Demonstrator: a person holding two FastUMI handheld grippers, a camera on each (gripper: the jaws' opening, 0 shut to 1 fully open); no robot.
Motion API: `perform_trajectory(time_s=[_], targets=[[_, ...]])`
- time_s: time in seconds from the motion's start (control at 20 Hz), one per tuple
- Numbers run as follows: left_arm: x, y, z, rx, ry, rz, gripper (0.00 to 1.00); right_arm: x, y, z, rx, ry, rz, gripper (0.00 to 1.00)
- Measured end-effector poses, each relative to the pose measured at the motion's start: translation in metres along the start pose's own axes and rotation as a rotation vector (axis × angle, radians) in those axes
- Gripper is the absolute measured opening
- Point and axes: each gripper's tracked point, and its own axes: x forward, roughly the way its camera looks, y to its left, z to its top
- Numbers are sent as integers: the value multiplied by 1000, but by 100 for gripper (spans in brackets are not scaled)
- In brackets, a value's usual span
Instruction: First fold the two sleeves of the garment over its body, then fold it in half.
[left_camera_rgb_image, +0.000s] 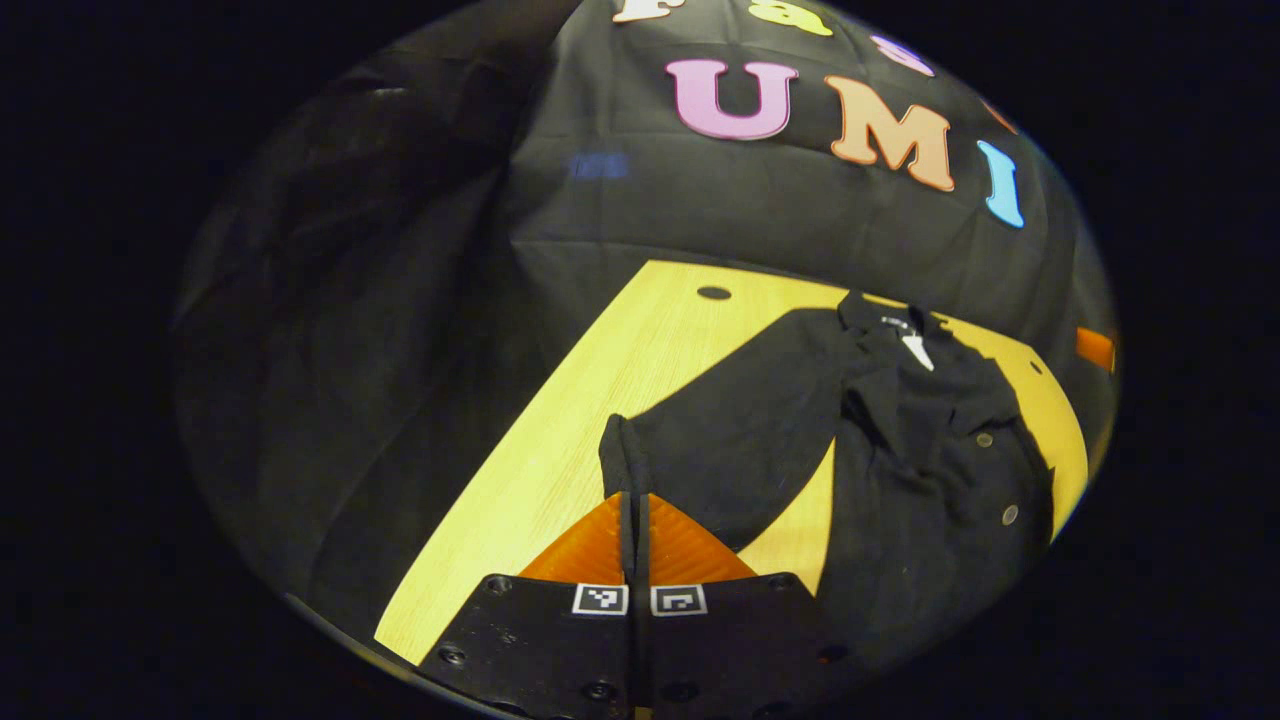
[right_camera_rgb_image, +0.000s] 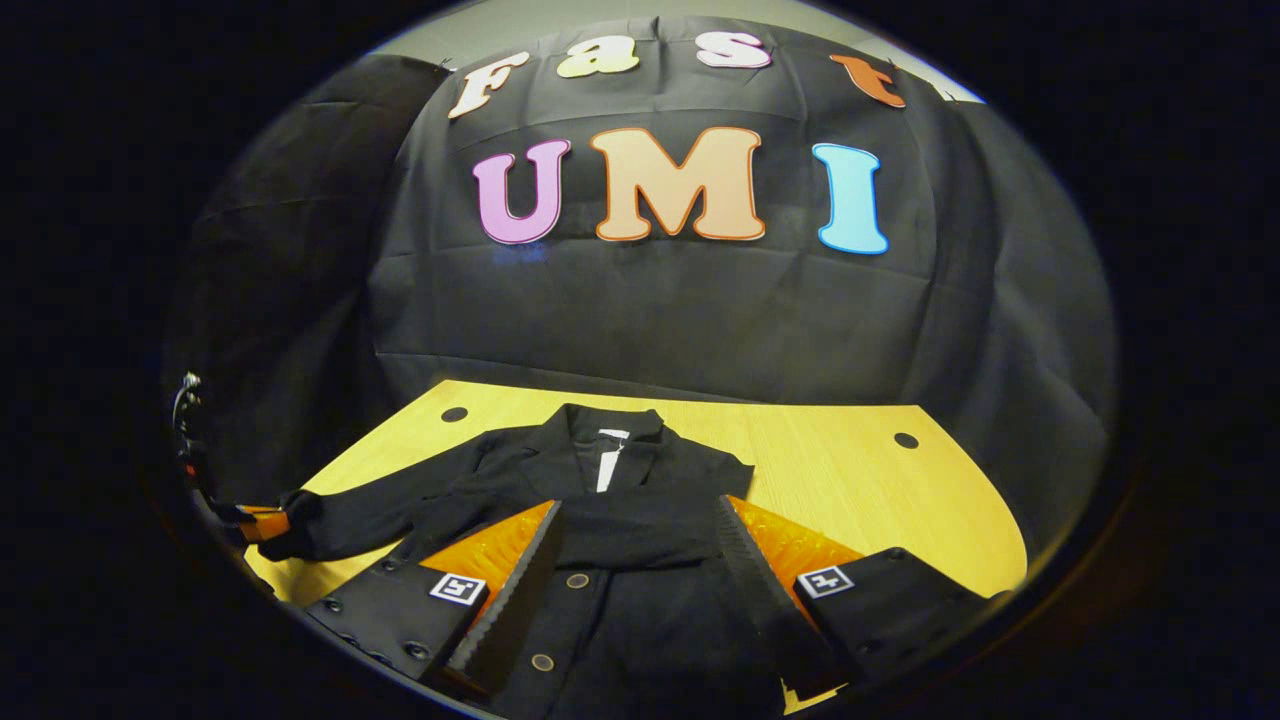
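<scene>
A black buttoned jacket (left_camera_rgb_image: 930, 470) lies face up on the wooden table (left_camera_rgb_image: 560, 450). One long sleeve (left_camera_rgb_image: 740, 420) stretches out sideways from it. My left gripper (left_camera_rgb_image: 633, 500) is shut on that sleeve's cuff, just above the table. From the right gripper view, the same sleeve (right_camera_rgb_image: 380, 520) runs left to the left gripper (right_camera_rgb_image: 265, 524) at the table's edge. The other sleeve (right_camera_rgb_image: 640, 530) lies folded across the jacket's chest (right_camera_rgb_image: 610, 640). My right gripper (right_camera_rgb_image: 636, 508) stands open low over the jacket's front, one finger to each side of the button row, with nothing between them.
The table (right_camera_rgb_image: 850, 480) has bare wood to the right of the jacket and a round cable hole (right_camera_rgb_image: 906, 440) near its far right corner. Another hole (right_camera_rgb_image: 454, 414) sits at the far left. The black cloth wall hangs right behind the table.
</scene>
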Motion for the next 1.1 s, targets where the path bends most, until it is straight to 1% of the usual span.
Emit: perform_trajectory(time_s=[0.2,0.25,0.4,0.55,0.7,1.05,1.1], targets=[[-5,-29,59,26,-112,-39,0,-15,-21,-11,15,-1,-7,97],[-7,-43,76,41,-141,-60,0,-21,-31,-14,19,-5,-14,97],[-6,-79,105,78,-208,-103,0,-33,-52,-24,48,-5,-28,97],[-2,-116,120,112,-228,-139,0,-43,-76,-33,84,0,-48,97],[0,-159,133,136,-237,-195,0,-50,-103,-42,119,2,-76,97],[12,-256,139,208,-217,-311,0,-71,-162,-64,183,11,-133,97],[15,-269,138,219,-212,-323,0,-73,-170,-67,191,14,-140,95]])
